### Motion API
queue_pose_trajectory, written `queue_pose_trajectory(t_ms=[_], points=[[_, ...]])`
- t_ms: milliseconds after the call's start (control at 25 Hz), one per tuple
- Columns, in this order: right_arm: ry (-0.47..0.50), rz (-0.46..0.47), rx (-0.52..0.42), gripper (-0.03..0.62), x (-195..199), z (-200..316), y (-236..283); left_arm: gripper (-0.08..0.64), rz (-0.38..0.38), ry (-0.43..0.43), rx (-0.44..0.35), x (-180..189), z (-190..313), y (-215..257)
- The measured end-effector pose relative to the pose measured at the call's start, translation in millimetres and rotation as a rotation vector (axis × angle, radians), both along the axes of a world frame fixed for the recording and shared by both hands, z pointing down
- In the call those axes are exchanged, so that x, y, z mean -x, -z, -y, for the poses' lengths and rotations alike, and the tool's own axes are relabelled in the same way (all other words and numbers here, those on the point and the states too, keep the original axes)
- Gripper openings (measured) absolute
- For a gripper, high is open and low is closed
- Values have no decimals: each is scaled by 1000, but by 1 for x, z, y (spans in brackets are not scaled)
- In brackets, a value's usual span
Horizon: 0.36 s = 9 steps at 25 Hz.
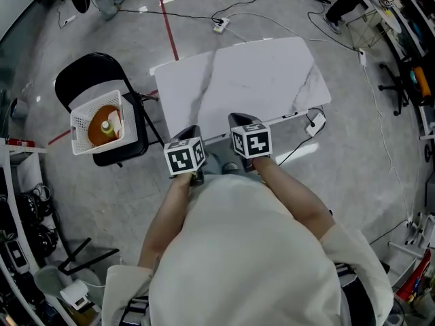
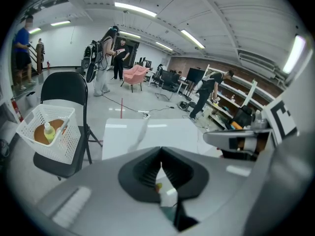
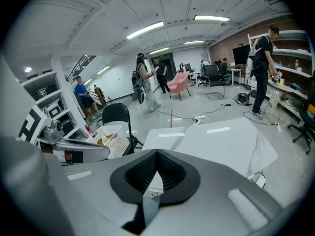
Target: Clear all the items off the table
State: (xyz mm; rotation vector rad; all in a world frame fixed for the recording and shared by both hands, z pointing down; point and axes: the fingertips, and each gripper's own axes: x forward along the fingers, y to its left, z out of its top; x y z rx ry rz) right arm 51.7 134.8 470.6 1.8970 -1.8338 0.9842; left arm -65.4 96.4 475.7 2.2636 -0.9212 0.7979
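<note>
Our left hand-held gripper [image 2: 161, 155] and right hand-held gripper [image 3: 156, 155], jaws together, hover at the counter's [image 1: 258, 73] near edge; white basket [image 1: 77, 121] rests on chair [image 1: 87, 75].

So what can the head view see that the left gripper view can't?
Only the head view shows the person's cream-coloured top from above. Only the left gripper view shows the pink armchair far back and the long ceiling lights. Both show the white marbled table, and beside it the black folding chair carrying the white plastic mesh basket with a yellow-green bottle inside.
</note>
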Motion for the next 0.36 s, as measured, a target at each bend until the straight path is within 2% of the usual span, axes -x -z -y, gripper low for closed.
queue_pose_trajectory(t_ms=[360], points=[[-4,1,-2,-3,-2,-3,-2,9,-3,-5,-10,-2,1,1]])
